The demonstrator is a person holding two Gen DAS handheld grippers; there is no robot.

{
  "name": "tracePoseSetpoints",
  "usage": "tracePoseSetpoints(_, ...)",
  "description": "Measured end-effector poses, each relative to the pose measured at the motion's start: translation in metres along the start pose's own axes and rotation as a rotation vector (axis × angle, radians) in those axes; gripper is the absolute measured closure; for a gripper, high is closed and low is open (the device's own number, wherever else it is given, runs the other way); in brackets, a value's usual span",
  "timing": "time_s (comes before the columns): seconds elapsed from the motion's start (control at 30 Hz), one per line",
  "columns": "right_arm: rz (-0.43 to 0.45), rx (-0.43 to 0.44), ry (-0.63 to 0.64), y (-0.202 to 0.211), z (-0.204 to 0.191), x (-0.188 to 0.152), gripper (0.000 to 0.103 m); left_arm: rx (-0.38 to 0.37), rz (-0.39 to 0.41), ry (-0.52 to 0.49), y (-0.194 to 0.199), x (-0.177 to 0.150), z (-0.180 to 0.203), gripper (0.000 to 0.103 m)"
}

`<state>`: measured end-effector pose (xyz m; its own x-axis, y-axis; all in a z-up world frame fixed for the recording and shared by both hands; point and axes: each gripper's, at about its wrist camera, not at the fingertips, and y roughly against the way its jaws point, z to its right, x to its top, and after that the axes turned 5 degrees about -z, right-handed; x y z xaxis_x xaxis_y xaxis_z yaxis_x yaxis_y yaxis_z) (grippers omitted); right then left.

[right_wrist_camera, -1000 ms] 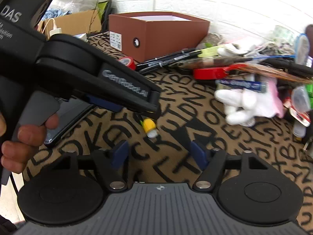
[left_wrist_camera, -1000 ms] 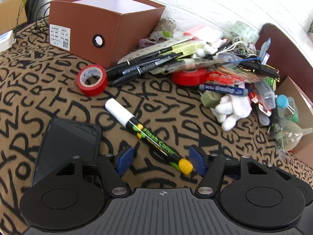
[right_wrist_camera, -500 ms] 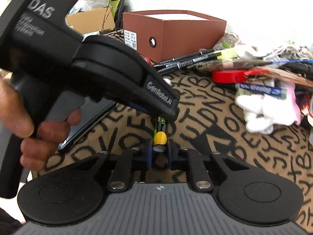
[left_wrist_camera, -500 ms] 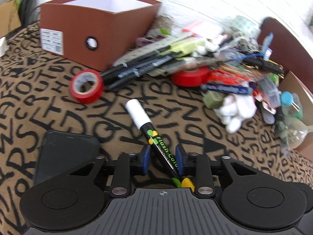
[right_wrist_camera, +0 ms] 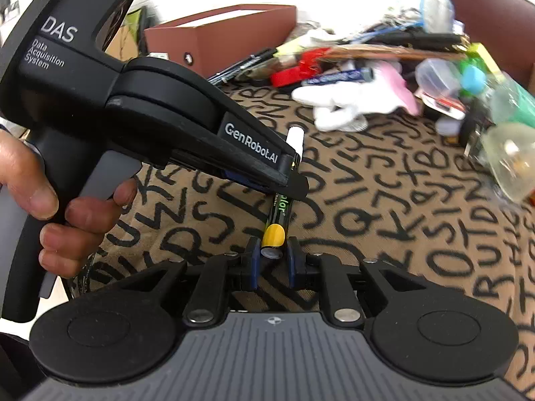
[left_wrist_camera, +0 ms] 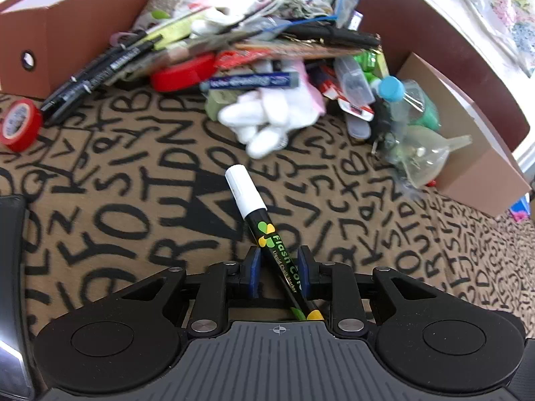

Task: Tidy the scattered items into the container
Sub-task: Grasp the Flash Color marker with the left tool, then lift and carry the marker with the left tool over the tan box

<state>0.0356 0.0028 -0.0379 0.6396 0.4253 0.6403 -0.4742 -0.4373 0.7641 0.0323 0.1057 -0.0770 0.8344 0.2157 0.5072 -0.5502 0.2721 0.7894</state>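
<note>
Black round marker (left_wrist_camera: 267,230) w/ white cap and yellow end is pinched by both grippers: left gripper (left_wrist_camera: 277,269) clamps its barrel, right gripper (right_wrist_camera: 271,260) nips the yellow end, above the letter-print cloth (left_wrist_camera: 133,180). Brown cardboard box (left_wrist_camera: 60,30) cut off at frame edge. Clutter pile (left_wrist_camera: 284,77) blurred, hard to read.

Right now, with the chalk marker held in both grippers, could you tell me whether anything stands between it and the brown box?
Nothing visible blocks the way. The chalk marker, clamped by the left gripper and the right gripper, is above the patterned cloth. The black pens and red tape roll lie low beside the brown box, open on top.
</note>
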Motion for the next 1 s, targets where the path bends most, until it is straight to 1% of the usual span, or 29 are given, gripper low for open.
tracePoseSetpoints(0.03, 0.001, 0.0, -0.006, 0.0, 0.0, 0.001, 0.083, 0.006, 0.002, 0.004, -0.001, 0.0, 0.0, 0.074)
tracePoseSetpoints(0.1, 0.004, -0.004, 0.002, -0.003, 0.0, 0.003, 0.082, 0.017, 0.009, 0.02, -0.001, 0.002, -0.001, 0.073)
tracePoseSetpoints(0.13, 0.005, -0.01, 0.008, -0.005, -0.001, 0.005, 0.082, 0.022, 0.012, 0.028, -0.001, 0.004, -0.002, 0.062)
tracePoseSetpoints(0.2, 0.004, -0.015, 0.013, -0.01, -0.004, 0.009, 0.08, 0.029, 0.014, 0.029, -0.001, 0.006, -0.004, 0.061)
tracePoseSetpoints(0.23, 0.006, -0.01, 0.013, -0.012, -0.004, 0.011, 0.075, 0.028, 0.012, 0.028, -0.002, 0.008, -0.005, 0.061)
tracePoseSetpoints(0.27, 0.009, -0.006, 0.011, -0.011, -0.005, 0.012, 0.063, 0.027, 0.01, 0.028, -0.002, 0.009, -0.005, 0.061)
tracePoseSetpoints(0.3, 0.014, -0.007, 0.01, -0.012, -0.006, 0.013, 0.057, 0.026, 0.008, 0.022, -0.002, 0.009, -0.005, 0.062)
tracePoseSetpoints(0.33, 0.02, -0.012, 0.014, -0.011, -0.006, 0.013, 0.049, 0.026, 0.006, 0.012, -0.002, 0.01, -0.004, 0.067)
tracePoseSetpoints(0.4, 0.022, -0.027, 0.028, -0.013, -0.008, 0.015, 0.051, 0.027, 0.006, -0.004, -0.003, 0.01, -0.003, 0.07)
tracePoseSetpoints(0.47, 0.008, -0.037, 0.026, -0.019, -0.007, 0.016, 0.056, 0.026, 0.005, -0.007, -0.004, 0.009, -0.004, 0.073)
tracePoseSetpoints(0.53, 0.014, -0.04, 0.013, -0.022, -0.005, 0.017, 0.056, 0.023, 0.005, -0.004, -0.005, 0.009, -0.005, 0.073)
tracePoseSetpoints(0.57, 0.014, -0.041, 0.008, -0.023, -0.005, 0.017, 0.056, 0.021, 0.005, -0.004, -0.005, 0.009, -0.005, 0.073)
tracePoseSetpoints(0.63, 0.016, -0.048, 0.012, -0.025, -0.006, 0.019, 0.056, 0.021, 0.006, -0.008, -0.006, 0.01, -0.004, 0.068)
tracePoseSetpoints(0.7, 0.021, -0.056, 0.017, -0.027, -0.007, 0.019, 0.056, 0.026, 0.007, -0.014, -0.007, 0.009, -0.003, 0.067)
tracePoseSetpoints(0.73, 0.025, -0.06, 0.02, -0.028, -0.007, 0.019, 0.06, 0.029, 0.007, -0.018, -0.008, 0.009, -0.002, 0.068)
tracePoseSetpoints(0.77, 0.03, -0.067, 0.018, -0.029, -0.007, 0.019, 0.078, 0.032, 0.007, -0.024, -0.008, 0.009, -0.001, 0.072)
tracePoseSetpoints(0.8, 0.034, -0.072, 0.008, -0.029, -0.006, 0.02, 0.082, 0.035, 0.008, -0.03, -0.008, 0.009, -0.001, 0.074)
tracePoseSetpoints(0.83, 0.033, -0.063, -0.008, -0.028, -0.004, 0.02, 0.082, 0.038, 0.008, -0.035, -0.008, 0.008, 0.0, 0.08)
tracePoseSetpoints(1.0, 0.034, -0.03, -0.054, -0.021, 0.003, 0.018, 0.082, 0.038, 0.001, -0.06, -0.006, 0.007, 0.007, 0.081)
